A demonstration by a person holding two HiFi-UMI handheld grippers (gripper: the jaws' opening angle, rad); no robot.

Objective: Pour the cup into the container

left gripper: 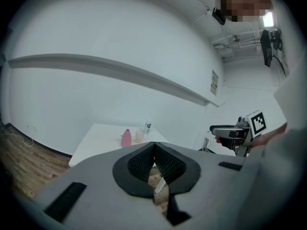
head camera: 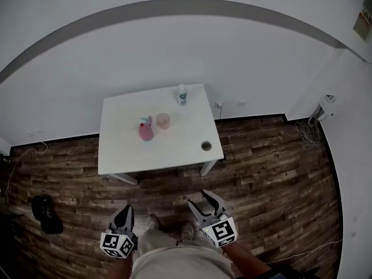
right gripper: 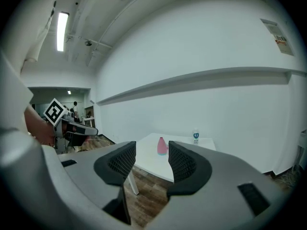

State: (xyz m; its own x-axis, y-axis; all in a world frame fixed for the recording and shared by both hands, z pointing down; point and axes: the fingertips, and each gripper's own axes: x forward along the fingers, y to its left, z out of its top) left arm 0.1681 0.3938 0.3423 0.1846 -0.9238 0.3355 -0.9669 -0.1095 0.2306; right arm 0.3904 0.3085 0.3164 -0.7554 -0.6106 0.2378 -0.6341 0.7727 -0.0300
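The left tool [left gripper: 153,146] has its jaws pressed together with nothing between them. The right tool [right gripper: 151,153] holds its jaws about halfway apart, and the gap is empty: neither pad touches anything. Both tools are held low in front of the person, side by side and apart from each other. They point ahead and a little downward over the wooden floor [head camera: 261,173], with the person's shoes [head camera: 154,221] between them.

Well ahead of both tools stands the white surface [head camera: 125,153]; neither tool is near it. On it, seen through the right tool's open gap, the pink container [head camera: 145,131] stands upright. The cup [head camera: 163,120] is upright just beside it, toward the right tool's side and slightly farther off; whether the two touch cannot be told. Beyond them, near the far edge, is a small bottle [head camera: 182,95] with a white cap. At the near corner on the right tool's side lies a small round dark thing [head camera: 206,146].

Out past the left tool, a dark bundle [head camera: 45,214] lies on the floor. Far out on the right tool's side, cables [head camera: 302,133] lie by the wall.
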